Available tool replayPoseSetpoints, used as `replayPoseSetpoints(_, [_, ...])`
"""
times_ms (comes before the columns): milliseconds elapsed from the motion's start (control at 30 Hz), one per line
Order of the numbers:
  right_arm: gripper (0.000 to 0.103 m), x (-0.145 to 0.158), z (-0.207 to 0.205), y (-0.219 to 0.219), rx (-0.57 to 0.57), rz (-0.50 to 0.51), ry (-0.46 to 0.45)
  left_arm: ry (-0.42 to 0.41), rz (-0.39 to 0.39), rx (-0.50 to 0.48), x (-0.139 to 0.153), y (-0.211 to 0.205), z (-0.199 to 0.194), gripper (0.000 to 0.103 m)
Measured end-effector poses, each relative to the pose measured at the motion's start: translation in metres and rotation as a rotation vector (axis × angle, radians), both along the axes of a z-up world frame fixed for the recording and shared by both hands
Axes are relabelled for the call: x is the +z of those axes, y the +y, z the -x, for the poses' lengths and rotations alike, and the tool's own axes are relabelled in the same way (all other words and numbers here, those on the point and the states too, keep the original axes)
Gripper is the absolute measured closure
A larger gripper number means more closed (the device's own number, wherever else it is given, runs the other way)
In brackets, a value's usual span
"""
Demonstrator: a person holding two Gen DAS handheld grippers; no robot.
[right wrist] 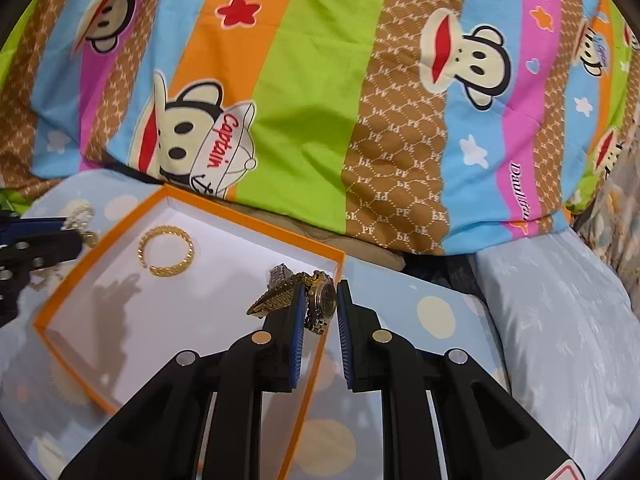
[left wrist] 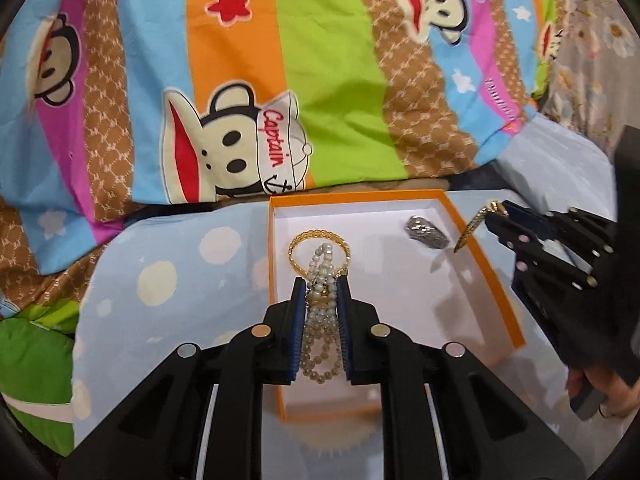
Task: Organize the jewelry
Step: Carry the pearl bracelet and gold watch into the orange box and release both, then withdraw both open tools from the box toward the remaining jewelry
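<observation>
Big striped cartoon-monkey blanket (left wrist: 320,80) behind, then the orange box (left wrist: 496,276) with a gold bangle (right wrist: 166,251) lying inside. Left gripper (left wrist: 320,284) is squeezed narrow on a bunched pearl necklace (left wrist: 320,336) over the box. Right gripper (right wrist: 320,288) is pinched on a gold watch (right wrist: 320,300) at the box's edge.

Box (left wrist: 496,276): orange walls, white inside.
Bangle (right wrist: 166,251): gold, braided pattern.
Pearl strand (left wrist: 322,320): cream-white beads.
Watch (right wrist: 322,300): gold w/ dark dial; band gold-silver links.
Quilt (left wrist: 328,80), 12 o'clock: stripes blue, pink, orange, green, brown lattice; cartoon monkeys, red star, red "Captain" lettering.
Sheet (left wrist: 168,264): pale blue, cream dots.
Fingers (left wrist: 298,320): black, blue pads.
</observation>
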State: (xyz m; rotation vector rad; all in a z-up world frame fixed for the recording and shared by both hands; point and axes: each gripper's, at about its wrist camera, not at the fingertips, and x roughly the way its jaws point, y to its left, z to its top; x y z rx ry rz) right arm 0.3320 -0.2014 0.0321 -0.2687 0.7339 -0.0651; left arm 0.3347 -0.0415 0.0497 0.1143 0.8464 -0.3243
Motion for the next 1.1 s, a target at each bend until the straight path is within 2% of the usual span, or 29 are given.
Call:
replayPoseSetpoints(133, [0.088,-0.022,-0.010,0.012,0.053,0.058,0.053,0.054,-0.034,0.018,-0.032,-0.011,-0.026,0.089])
replayPoseSetpoints(200, [0.088,-0.031,-0.010,0.018,0.084,0.081,0.082,0.071,-0.050,0.012,-0.043,-0.013,-0.027,0.089])
replayPoseSetpoints(333, [0.089,-0.040,-0.004,0.025,0.159,0.066,0.137,0.093,-0.078,0.008,-0.058,-0.016,-0.027,0.087])
replayPoseSetpoints(400, [0.086,-0.040,0.001,0.024,0.191,0.029,0.157,0.101,-0.081,0.017,-0.062,-0.014,-0.025,0.087])
replayPoseSetpoints(433, [0.081,-0.038,0.005,0.023,0.205,-0.004,0.166,0.097,-0.075,0.016,-0.062,-0.013,-0.024,0.087])
replayPoseSetpoints(500, [0.079,-0.034,0.014,0.018,0.239,-0.088,0.182,0.094,-0.065,0.007,-0.061,-0.011,-0.020,0.084])
replayPoseSetpoints(567, [0.079,-0.026,0.023,0.010,0.261,-0.174,0.180,0.071,-0.050,0.001,-0.054,-0.008,-0.013,0.070])
replayPoseSetpoints(633, [0.079,-0.015,0.031,-0.003,0.238,-0.247,0.155,0.045,-0.026,-0.009,-0.044,-0.004,-0.005,0.060])
replayPoseSetpoints(700, [0.080,-0.005,0.036,-0.014,0.192,-0.277,0.122,0.012,-0.007,-0.001,-0.033,0.002,0.003,0.056])
replayPoseSetpoints(767, [0.090,0.002,0.037,-0.019,0.145,-0.267,0.092,-0.018,0.004,0.023,-0.023,0.010,0.008,0.056])
replayPoseSetpoints(867, [0.098,-0.001,0.026,-0.019,0.085,-0.241,0.106,-0.027,-0.027,0.054,-0.022,0.012,0.006,0.056])
replayPoseSetpoints(933, [0.100,-0.009,0.016,-0.016,0.064,-0.213,0.116,-0.021,-0.064,0.082,-0.026,0.011,0.001,0.056])
replayPoseSetpoints(1100, [0.102,-0.029,-0.004,-0.004,0.070,-0.160,0.165,0.022,-0.080,0.115,-0.039,0.016,-0.004,0.056])
